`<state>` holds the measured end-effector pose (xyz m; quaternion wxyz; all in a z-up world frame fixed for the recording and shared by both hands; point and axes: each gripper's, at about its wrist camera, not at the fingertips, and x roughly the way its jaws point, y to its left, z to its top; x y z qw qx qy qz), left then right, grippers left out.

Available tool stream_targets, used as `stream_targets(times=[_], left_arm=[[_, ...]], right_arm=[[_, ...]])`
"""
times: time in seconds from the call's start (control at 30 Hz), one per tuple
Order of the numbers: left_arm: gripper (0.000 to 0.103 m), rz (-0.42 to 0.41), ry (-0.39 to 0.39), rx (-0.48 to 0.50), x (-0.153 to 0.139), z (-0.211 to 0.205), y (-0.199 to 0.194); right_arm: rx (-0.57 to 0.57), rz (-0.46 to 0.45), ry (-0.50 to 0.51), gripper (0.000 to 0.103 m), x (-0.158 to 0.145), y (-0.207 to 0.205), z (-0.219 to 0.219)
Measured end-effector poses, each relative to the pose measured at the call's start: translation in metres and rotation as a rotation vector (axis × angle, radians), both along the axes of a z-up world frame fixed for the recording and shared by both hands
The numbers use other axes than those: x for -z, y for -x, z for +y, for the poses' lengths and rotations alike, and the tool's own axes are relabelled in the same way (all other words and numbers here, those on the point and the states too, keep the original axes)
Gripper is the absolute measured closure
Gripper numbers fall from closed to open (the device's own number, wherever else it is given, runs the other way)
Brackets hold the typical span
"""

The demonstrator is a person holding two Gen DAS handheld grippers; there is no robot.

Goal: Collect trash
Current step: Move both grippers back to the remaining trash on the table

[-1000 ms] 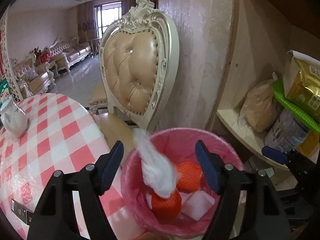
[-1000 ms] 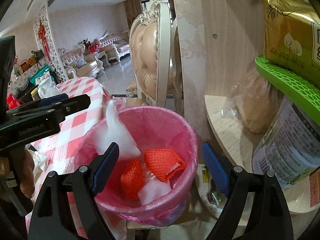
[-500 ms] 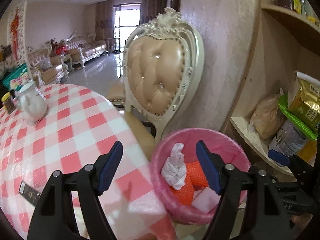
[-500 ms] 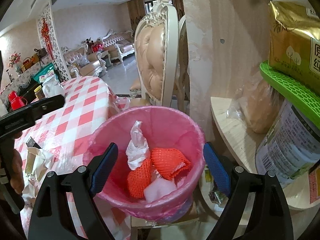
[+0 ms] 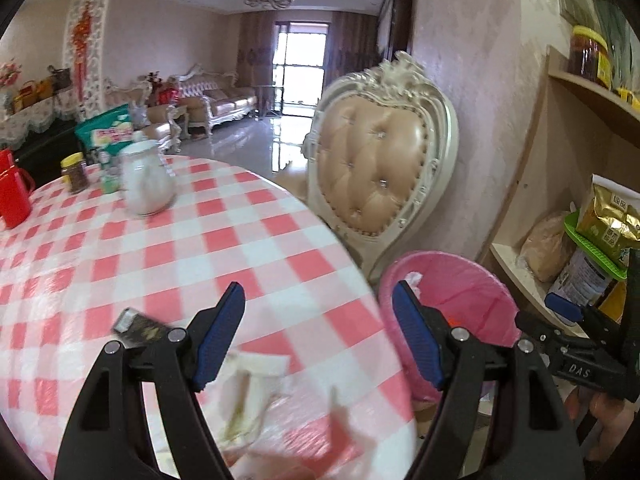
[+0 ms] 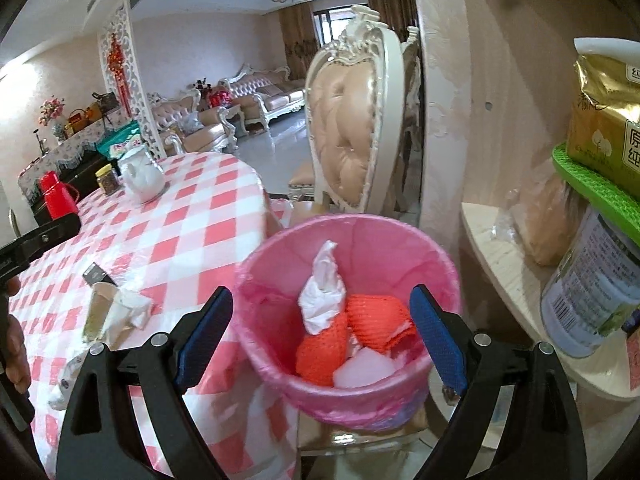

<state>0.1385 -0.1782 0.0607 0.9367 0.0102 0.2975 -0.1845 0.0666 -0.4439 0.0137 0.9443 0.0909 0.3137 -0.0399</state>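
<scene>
A pink-lined trash bin [image 6: 400,240] stands beside the checked table [image 6: 192,224]; it also shows in the left wrist view [image 5: 460,280]. Inside lie a crumpled white tissue [image 6: 324,292], orange foam nets [image 6: 376,320] and white scraps. My right gripper [image 6: 320,340] is open and empty, hovering over the bin's near side. My left gripper [image 5: 318,336] is open and empty above the table edge, left of the bin. Crumpled paper trash [image 5: 248,392] lies on the table under it, also seen in the right wrist view [image 6: 120,308], next to a small dark packet [image 5: 140,326].
A cream upholstered chair [image 5: 376,176] stands behind the bin. A wooden shelf [image 6: 504,248] with bags and a can [image 6: 592,288] is to the right. A white teapot [image 5: 146,180], a jar [image 5: 76,172] and a red jug [image 5: 12,196] sit on the table's far side.
The white tissue dropped from my left gripper into the bin. My left gripper then swung left, from over the bin to over the table edge. My right gripper stayed nearly still.
</scene>
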Motion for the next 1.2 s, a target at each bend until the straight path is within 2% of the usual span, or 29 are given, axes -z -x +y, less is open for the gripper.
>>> stream_targets(times=[0.23, 0.57, 1.2], left_arm=[[0.029, -0.005, -0.007, -0.081, 0.002, 0.051, 0.027], [0.029, 0.029, 0.002, -0.165, 0.020, 0.108, 0.054], [0.029, 0.120, -0.026, -0.130, 0.066, 0.137, 0.089]], right_arm=[[-0.044, -0.004, 0.007, 0.018, 0.005, 0.008, 0.033], [-0.113, 0.019, 0.023, 0.018, 0.017, 0.011, 0.077], [-0.249, 0.049, 0.016, 0.018, 0.031, 0.014, 0.146]])
